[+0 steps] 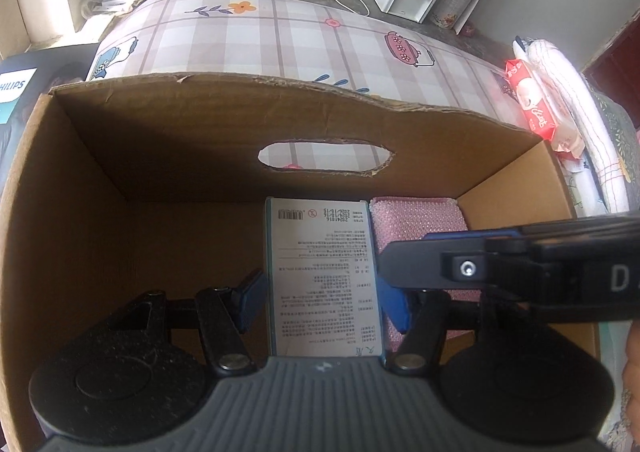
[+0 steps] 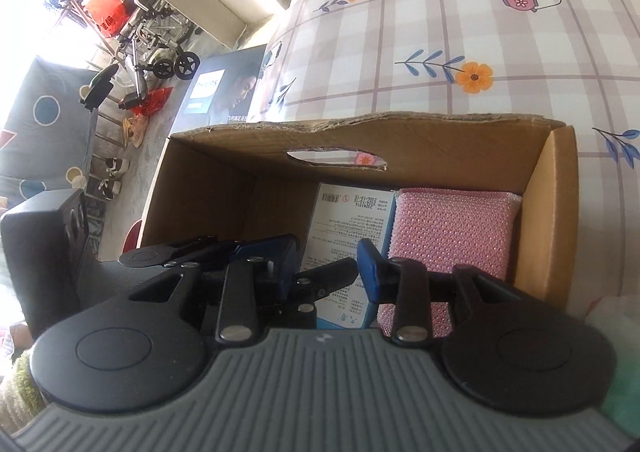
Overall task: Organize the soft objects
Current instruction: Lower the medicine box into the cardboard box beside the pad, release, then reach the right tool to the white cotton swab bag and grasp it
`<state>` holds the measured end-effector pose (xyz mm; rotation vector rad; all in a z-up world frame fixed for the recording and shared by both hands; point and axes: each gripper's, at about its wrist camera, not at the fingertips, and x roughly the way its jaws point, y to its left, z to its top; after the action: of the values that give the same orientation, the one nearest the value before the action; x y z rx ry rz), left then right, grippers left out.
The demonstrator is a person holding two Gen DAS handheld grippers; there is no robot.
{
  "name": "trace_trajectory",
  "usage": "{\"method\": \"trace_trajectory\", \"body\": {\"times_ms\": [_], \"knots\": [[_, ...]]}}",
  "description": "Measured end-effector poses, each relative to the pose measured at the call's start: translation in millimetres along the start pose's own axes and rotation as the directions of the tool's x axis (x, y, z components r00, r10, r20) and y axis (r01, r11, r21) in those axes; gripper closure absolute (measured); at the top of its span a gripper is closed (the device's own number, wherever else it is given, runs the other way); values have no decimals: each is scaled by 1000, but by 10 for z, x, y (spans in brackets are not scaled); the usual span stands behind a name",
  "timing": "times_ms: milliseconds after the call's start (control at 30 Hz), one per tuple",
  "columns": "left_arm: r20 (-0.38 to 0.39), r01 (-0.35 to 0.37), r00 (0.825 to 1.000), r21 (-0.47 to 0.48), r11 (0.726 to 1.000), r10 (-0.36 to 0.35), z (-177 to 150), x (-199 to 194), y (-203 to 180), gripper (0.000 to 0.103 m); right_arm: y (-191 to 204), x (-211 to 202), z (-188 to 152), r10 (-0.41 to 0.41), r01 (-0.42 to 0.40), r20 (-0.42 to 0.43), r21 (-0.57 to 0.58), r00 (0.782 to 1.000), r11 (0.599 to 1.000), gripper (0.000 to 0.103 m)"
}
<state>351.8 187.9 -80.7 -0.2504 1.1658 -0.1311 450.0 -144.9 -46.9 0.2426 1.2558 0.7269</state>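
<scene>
Lying flat on the floor of the cardboard box (image 1: 100,212), the white packet (image 1: 324,276) is seen with its long side pointing straight away from the left gripper (image 1: 324,300), toward the far wall with the cut-out handle hole (image 1: 324,158). The packet is set right between the two blue pads (image 1: 250,302) of that gripper. The pads are spread about as wide as the packet and sit just beside its long edges. Whether they are squeezing it or only beside it cannot be told from these views.

A pink sponge (image 2: 452,228) is lying in the box too, just beside the packet on its right, close to the right wall. Its long side runs the same way as the packet.

The right gripper (image 2: 328,268) is held over the near edge of the box, above the left gripper. Its pads are apart and nothing is held between them.

The left gripper is judged to be the nearer one to the packet. A red tissue pack (image 1: 534,100) is seen outside the box, on the checked tablecloth (image 1: 280,40), well apart from both grippers.
</scene>
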Motion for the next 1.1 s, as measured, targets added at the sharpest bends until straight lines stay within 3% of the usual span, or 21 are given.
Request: {"method": "trace_trajectory", "body": {"times_ms": [167, 367, 500, 633, 867, 1100], "knots": [[15, -3, 1000, -29, 1000, 4, 8, -52, -16, 41, -38, -390, -95, 24, -22, 75, -18, 997, 1000, 69], [90, 23, 996, -9, 1000, -22, -150, -509, -172, 29, -112, -1077, -344, 45, -33, 200, -66, 979, 997, 66], [165, 74, 983, 16, 997, -75, -321, -912, -372, 25, -289, -1582, -580, 30, -12, 282, -64, 959, 998, 62], [228, 95, 967, 103, 990, -117, -433, -1251, -747, 19, -589, -2065, -848, -9, 19, 352, -23, 936, 1000, 62], [247, 134, 943, 330, 935, -222, -553, -1313, -1707, 16, -1353, -2681, -1264, -117, 66, 432, 132, 894, 989, 59], [135, 206, 945, 461, 863, -298, -481, -766, -2605, 15, -2191, -2895, -1543, -233, 104, 413, 310, 881, 945, 58]]}}
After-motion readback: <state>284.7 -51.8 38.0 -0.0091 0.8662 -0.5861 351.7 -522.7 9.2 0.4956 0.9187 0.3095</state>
